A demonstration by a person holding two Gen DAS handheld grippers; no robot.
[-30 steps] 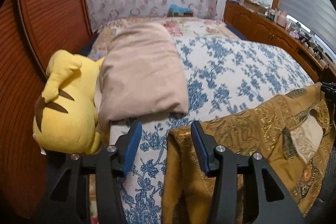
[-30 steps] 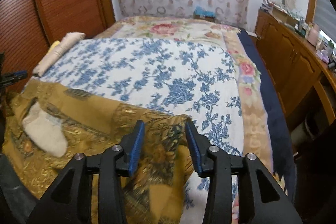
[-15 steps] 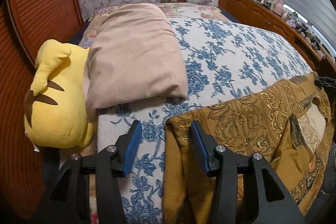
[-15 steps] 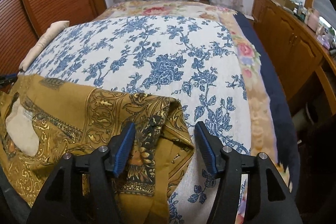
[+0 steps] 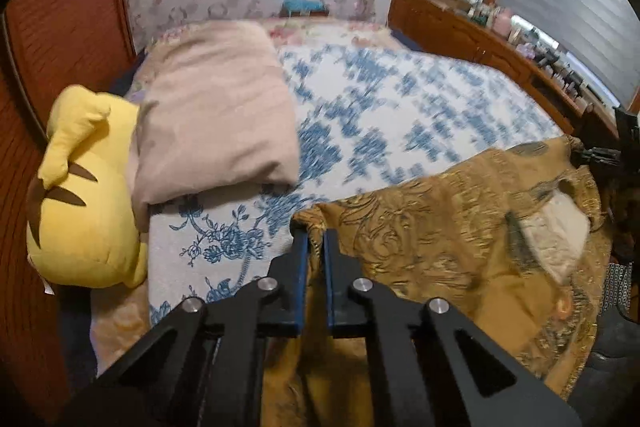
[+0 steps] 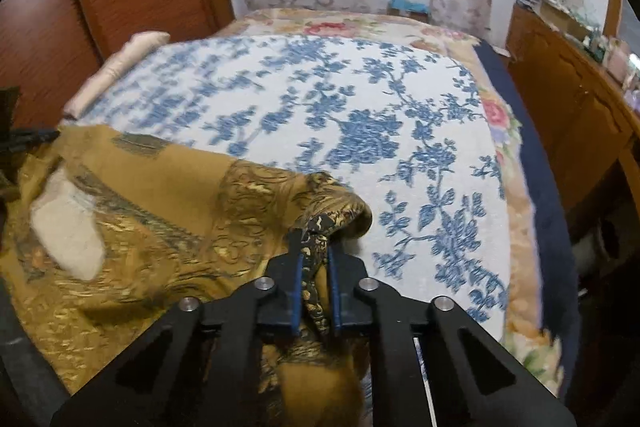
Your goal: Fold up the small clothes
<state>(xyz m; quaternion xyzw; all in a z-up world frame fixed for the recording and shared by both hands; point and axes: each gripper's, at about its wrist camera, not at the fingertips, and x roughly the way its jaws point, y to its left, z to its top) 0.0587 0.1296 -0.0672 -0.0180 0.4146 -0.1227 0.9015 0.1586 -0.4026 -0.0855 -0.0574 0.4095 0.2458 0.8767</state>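
Note:
An ochre garment (image 5: pixel 440 247) with gold and dark patterns and a cream patch lies spread on the near edge of the bed. My left gripper (image 5: pixel 315 237) holds the garment's left corner; its jaws are closing and the blue pads pinch the cloth edge. In the right wrist view the same garment (image 6: pixel 160 195) fills the lower left. My right gripper (image 6: pixel 314 247) is closing its jaws too, and a dark patterned fold of the right corner is squeezed between the pads. Each view shows the other gripper only as a dark sliver at its edge.
The bed (image 5: pixel 420 99) has a white cover with blue flowers. A beige pillow (image 5: pixel 216 115) and a yellow plush toy (image 5: pixel 80 207) lie at its left side by the wooden wall panel. A wooden dresser (image 6: pixel 568 87) with clutter runs along the right.
Both grippers stood open around the garment's corners before; now both have shut on the cloth. The right corner has bunched up into a raised fold.

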